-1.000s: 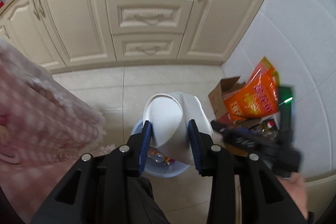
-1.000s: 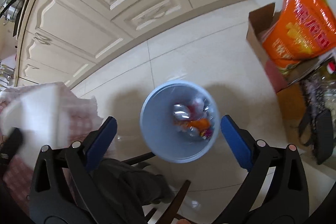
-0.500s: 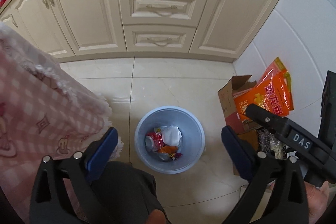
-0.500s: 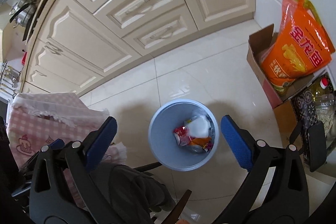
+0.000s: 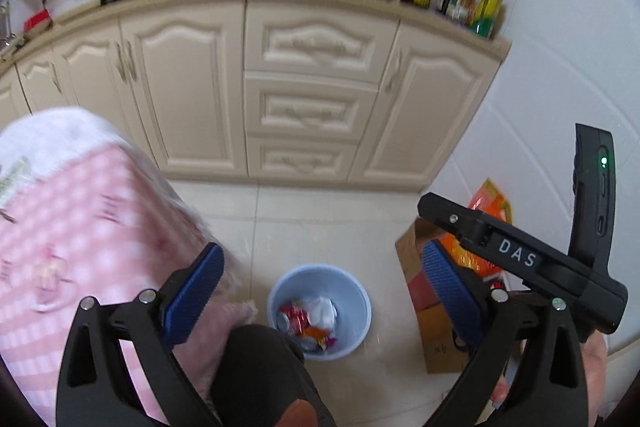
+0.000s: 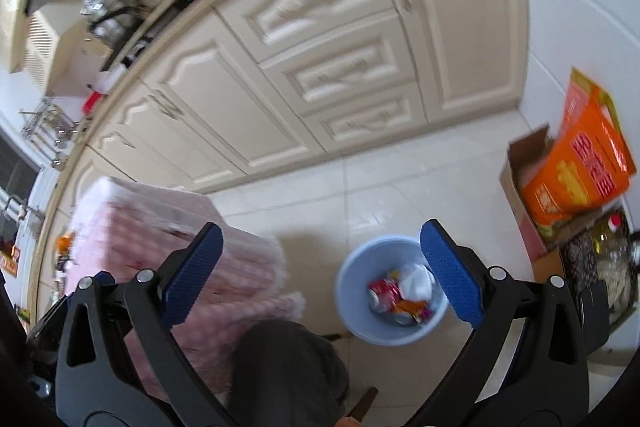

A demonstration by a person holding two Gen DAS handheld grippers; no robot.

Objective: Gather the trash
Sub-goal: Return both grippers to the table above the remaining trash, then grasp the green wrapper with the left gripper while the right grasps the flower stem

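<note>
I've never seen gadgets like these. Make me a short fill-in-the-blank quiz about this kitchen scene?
1. The trash sits in a light ____ bin on the floor.
2. The left gripper holds ____.
3. The can in the bin is ____.
4. The orange bag stands in a ____ box.

Missing words: blue; nothing; red; cardboard

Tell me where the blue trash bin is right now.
The blue trash bin stands on the tiled floor, low centre in both wrist views, between the pink checked cloth and the cardboard box.

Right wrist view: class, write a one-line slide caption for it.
Open right gripper above a blue bin holding a red can and white paper.
</note>
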